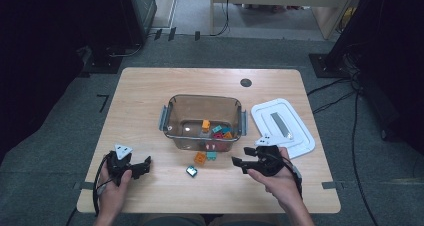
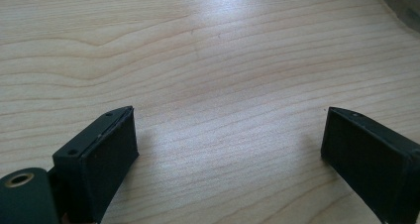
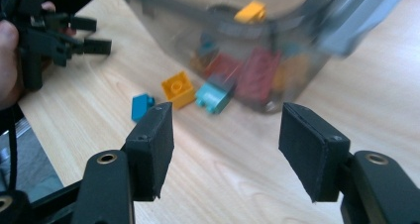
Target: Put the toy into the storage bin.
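Note:
A clear plastic bin sits mid-table with several coloured bricks inside. Just in front of it on the wood lie an orange brick, a teal brick and a dark blue brick. My right gripper is to their right, pointing left at them, open with nothing between its jaws. In the right gripper view the orange brick, the teal brick and the blue brick lie ahead, before the bin. My left gripper rests open at the front left, over bare table.
A white lid lies flat on the table right of the bin, close behind my right hand. The table's front edge runs just below both hands. The left hand and its gripper show far off in the right gripper view.

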Action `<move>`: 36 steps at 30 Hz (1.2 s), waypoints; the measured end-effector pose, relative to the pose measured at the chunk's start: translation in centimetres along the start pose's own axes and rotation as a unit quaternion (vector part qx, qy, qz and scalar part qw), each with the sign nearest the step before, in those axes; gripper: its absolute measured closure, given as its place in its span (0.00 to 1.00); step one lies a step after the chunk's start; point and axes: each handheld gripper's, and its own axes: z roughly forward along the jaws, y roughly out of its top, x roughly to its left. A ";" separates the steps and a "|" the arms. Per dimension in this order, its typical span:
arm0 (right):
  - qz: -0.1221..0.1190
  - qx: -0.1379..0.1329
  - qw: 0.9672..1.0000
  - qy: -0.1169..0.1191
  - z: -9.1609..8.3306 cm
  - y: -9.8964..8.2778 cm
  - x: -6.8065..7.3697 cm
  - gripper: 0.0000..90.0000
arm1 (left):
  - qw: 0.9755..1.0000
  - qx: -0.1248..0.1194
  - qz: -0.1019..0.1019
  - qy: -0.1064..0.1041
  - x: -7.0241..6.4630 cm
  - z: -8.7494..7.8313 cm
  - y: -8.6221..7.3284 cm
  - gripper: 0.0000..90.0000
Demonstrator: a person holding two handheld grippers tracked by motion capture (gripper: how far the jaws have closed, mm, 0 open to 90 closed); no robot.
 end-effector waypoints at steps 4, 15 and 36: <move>-0.004 0.013 1.000 0.004 2.2 -1.1 0.5 0.43 | 1.000 0.000 0.000 0.000 0.0 0.0 0.0 0.08; -0.056 0.027 0.998 -0.018 8.3 -2.0 2.7 0.46 | 1.000 0.000 0.000 0.000 0.0 0.0 0.0 0.08; -0.101 0.016 0.994 -0.029 12.1 -2.2 2.5 0.38 | 1.000 0.000 0.000 0.000 0.0 0.0 0.0 0.08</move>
